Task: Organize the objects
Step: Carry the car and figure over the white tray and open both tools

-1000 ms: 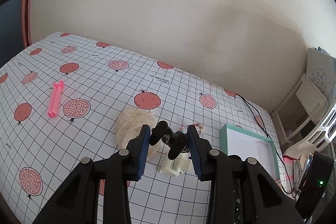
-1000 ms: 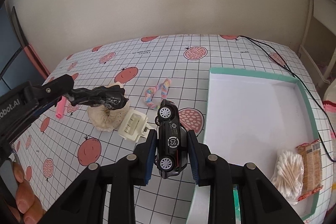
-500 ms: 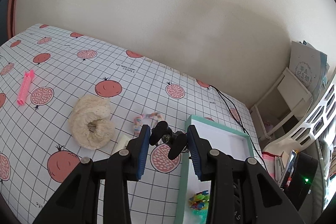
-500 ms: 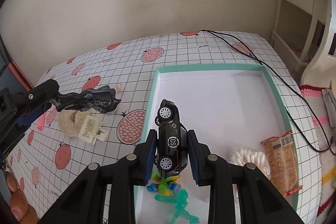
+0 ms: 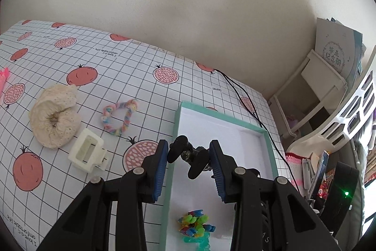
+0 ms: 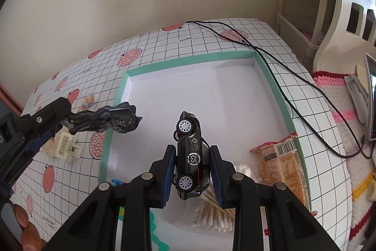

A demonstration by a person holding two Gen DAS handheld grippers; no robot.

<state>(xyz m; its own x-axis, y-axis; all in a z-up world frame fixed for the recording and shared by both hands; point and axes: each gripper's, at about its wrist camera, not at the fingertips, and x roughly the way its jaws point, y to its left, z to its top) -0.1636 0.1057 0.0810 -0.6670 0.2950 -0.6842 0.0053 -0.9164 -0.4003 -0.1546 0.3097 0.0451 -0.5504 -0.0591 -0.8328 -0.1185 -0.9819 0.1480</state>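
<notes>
Your right gripper (image 6: 192, 171) clamps the black toy car (image 6: 190, 154) above the box (image 6: 188, 61), while your left gripper (image 5: 189, 158) grasps a dark figurine (image 5: 188, 153) over its left edge.

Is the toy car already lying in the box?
No: in the right wrist view the toy car is clamped between the right gripper fingers, held above the box floor.

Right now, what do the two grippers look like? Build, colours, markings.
Both match: the left gripper and right gripper are black plastic linkage arms with silver pivot screws and ribbed blue finger pads. White lettering, only partly readable, marks the left body. No cables or sleeves visible.
</notes>
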